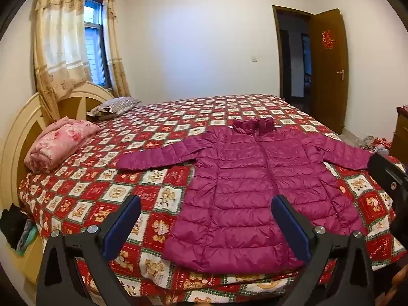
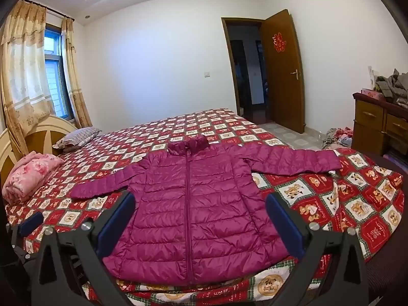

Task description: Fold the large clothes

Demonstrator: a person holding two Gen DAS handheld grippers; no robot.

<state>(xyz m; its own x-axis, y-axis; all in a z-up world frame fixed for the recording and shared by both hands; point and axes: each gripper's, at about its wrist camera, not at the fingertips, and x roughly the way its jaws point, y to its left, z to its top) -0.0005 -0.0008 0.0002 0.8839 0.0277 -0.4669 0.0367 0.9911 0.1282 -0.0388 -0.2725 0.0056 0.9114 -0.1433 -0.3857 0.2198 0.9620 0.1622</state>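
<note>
A magenta quilted down jacket (image 2: 193, 204) lay flat and zipped on the red-and-white checked bedspread (image 2: 344, 204), hem at the bed's near edge, sleeves spread (collar toward the far edge). Above the hem, the left gripper (image 1: 205, 225) and the right gripper (image 2: 200, 220) both hovered with fingers spread wide, holding nothing.

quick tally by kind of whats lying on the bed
Puffer jacket, magenta, spread flat: 1
Pillow, striped: 1
Folded blanket, pink: 1
Total: 3 things on the bedspread
</note>
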